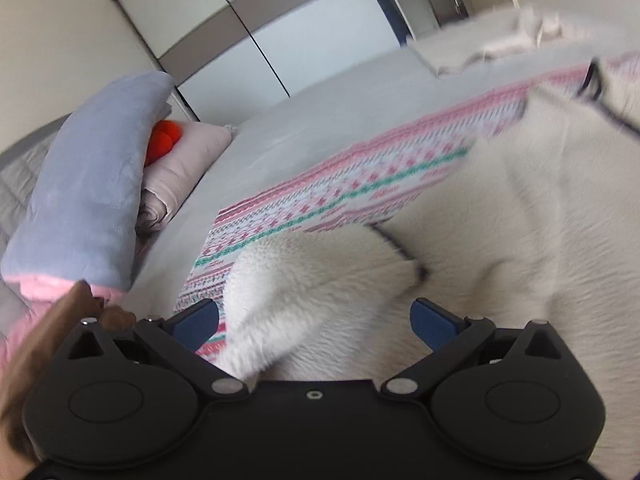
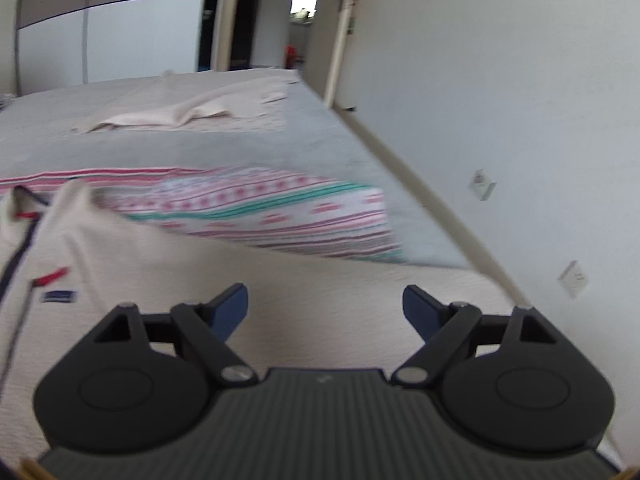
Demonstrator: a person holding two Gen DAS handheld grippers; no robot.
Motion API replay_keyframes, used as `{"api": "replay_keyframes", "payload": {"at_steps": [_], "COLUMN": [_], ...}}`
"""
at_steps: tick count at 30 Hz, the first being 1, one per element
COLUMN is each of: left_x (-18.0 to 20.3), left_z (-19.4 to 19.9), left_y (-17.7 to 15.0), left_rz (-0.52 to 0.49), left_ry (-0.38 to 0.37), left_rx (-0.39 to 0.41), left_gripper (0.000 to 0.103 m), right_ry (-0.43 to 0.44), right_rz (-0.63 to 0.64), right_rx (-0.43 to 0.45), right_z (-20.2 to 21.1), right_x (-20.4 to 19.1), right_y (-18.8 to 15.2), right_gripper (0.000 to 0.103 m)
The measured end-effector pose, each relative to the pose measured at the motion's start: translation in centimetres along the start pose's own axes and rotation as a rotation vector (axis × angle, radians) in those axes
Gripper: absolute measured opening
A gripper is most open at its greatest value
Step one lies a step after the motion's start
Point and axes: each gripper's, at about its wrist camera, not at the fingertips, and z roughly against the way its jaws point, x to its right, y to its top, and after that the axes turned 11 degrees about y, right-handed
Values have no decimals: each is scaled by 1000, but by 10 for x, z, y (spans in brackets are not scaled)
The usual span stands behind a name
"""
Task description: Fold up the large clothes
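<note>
Looking through the left wrist view first: the left hand-held gripper (image 1: 314, 316) has its jaws spread wide, with a fold of the cream fleece jacket (image 1: 500, 240) bunched up between them; the pads do not look pressed on it, so I read it as not clamped. The jacket lies on the bed (image 1: 320, 108) over a pink-and-green patterned blanket (image 1: 320, 196), with a sleeve end or flap turned over near the camera. A grey-blue plush cushion (image 1: 92, 184) and a pale pillow (image 1: 188, 156) sit at the bed's far-left end, and a beige cloth (image 1: 500, 44) lies well apart at the far side. In the right wrist view the right hand-held gripper (image 2: 324, 308) is also wide apart with nothing between the jaws, hovering over the jacket's flat cream panel (image 2: 280, 300). The jacket's dark zip edging, red pull tabs and a small dark chest label (image 2: 59, 297) show at left; the label is too blurred to read, and no other writing is legible. Judgement: folding is early to midway, perhaps one side turned in, and the garment is still broadly spread, with further folds remaining.
</note>
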Motion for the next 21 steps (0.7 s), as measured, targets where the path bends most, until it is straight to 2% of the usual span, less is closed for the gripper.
{"api": "replay_keyframes", "payload": {"at_steps": [1,3,4,5,8,10,12,13,15,17,18,19,21], "left_x": [1,-3,-10,-22,-79,-115,-144,-156,-175,-186,-186,-183,-173], "left_z": [-12,-31,-39,-41,-19,-5,2,1,-11,-36,-46,-45,-32], "left_y": [3,6,10,13,12,0,-19,-31,-54,-77,-84,-88,-86], "left_rz": [-16,-15,15,90,371,499,570,595,600,562,529,498,455], "left_ry": [18,44,65,111,225,353,483,546,660,710,699,693,716], "left_rx": [-21,-69,-118,-132,-39,16,36,26,-49,-191,-236,-241,-190], "left_gripper": [102,51,21,20,17,16,16,16,17,21,21,23,34], "right_ry": [21,53,67,80,107,113,112,114,126,140,144,146,146], "right_rz": [4,18,27,38,78,106,129,136,139,136,136,137,147], "right_rx": [-8,-22,-24,-26,-29,-31,-32,-33,-38,-48,-55,-62,-69], "right_z": [3,6,4,3,3,5,6,6,4,1,1,1,5], "right_x": [-13,-33,-42,-50,-71,-82,-92,-96,-103,-109,-111,-112,-114], "right_y": [-3,-6,-7,-8,-14,-15,-18,-19,-23,-28,-30,-33,-37], "right_gripper": [85,85,85,85,85,85,85,85,85,85,85,85,85]}}
